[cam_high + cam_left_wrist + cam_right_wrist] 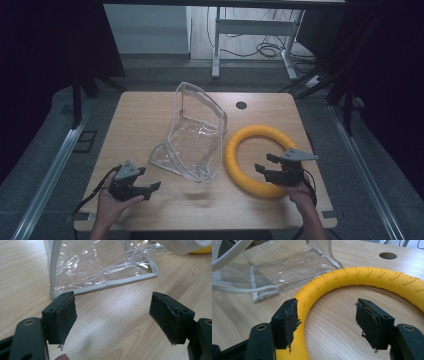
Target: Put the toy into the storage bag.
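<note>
A clear plastic bag [196, 134] with a pale trimmed edge stands half-collapsed in the middle of the wooden table [145, 112]. Just right of it lies a yellow ribbed ring [260, 131]. My left gripper [149, 178] is open near the table's front left, pointing toward the bag's lower corner, a short gap away. In the left gripper view the bag [100, 265] lies just beyond the spread, empty gripper [112, 307]. My right gripper [264, 163] is open over the ring's near right arc. In the right gripper view one jaw sits over the ring [372, 275] and the other inside its hole; the gripper [327, 312] holds nothing.
A round cable hole [241, 105] sits near the table's far edge. Bare wood lies between the two hands at the front. Beyond the table stand a white desk frame [252, 27] and floor cables [267, 50]. Metal rails [50, 175] run along both sides.
</note>
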### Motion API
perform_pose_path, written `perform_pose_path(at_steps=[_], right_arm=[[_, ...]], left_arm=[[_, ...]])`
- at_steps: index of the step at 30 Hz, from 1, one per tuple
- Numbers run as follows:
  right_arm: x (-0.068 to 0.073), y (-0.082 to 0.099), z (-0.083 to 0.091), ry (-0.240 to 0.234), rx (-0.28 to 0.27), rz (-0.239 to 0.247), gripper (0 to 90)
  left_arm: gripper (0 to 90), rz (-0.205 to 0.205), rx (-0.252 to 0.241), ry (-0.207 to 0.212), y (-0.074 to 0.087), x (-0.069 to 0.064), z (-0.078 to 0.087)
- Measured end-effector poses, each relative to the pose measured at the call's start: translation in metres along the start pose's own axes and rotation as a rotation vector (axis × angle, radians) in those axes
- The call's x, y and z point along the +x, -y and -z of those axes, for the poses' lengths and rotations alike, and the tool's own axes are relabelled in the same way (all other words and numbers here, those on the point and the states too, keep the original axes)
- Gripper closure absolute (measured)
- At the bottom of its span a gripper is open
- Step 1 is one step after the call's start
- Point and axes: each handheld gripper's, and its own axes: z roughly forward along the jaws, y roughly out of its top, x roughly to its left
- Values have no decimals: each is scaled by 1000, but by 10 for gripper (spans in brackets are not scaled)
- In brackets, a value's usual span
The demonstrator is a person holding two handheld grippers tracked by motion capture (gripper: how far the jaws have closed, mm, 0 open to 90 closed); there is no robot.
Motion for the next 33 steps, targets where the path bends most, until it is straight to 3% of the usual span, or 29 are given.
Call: perform_pose_path(at_steps=[6, 10, 18, 25, 33], right_arm=[[2, 2, -2, 3, 29, 21, 361], [3, 3, -3, 32, 43, 40, 324], [-4, 7, -3, 42, 56, 1, 304], [-6, 8, 1, 34, 63, -9, 290], [-7, 0, 10, -8, 39, 0, 306]], left_arm=[[216, 7, -3, 8, 0, -2, 1], [217, 17, -11, 17, 0, -2, 5], [218, 15, -4, 33, 0, -3, 2], [217, -10, -5, 34, -3, -9, 4], [216, -6, 7, 26, -3, -8, 4]])
